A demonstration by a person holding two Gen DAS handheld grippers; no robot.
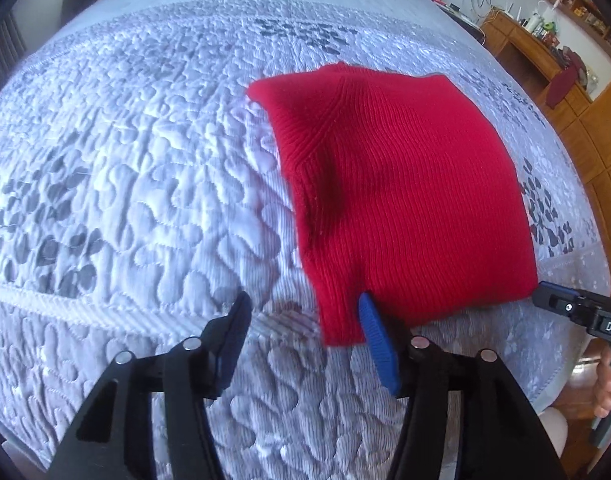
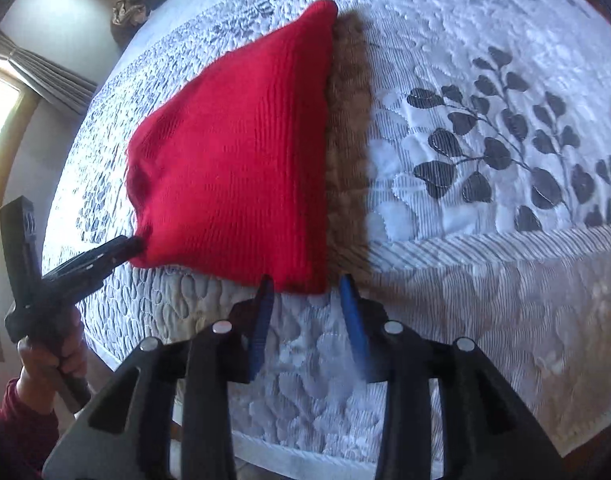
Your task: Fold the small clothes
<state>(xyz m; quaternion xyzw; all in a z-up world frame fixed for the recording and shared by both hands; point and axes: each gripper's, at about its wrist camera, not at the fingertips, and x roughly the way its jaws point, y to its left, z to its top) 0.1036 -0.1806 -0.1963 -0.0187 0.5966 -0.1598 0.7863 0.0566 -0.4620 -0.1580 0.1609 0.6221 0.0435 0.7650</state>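
Knit garment (image 1: 389, 184) flat on bed (image 1: 125, 184), near its front edge. Fur strip (image 2: 347, 140) along garment's right side, touching it. Left tongs (image 1: 303, 314) at garment's front-left corner; right tongs (image 2: 305, 292) at front-right corner. Desk (image 1: 521, 46) beyond bed, right.

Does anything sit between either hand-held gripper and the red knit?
Nothing visible does. The left hand-held gripper is open at the red knit's near left corner, and the right hand-held gripper is open at its near right corner, beside the brown fur strip.
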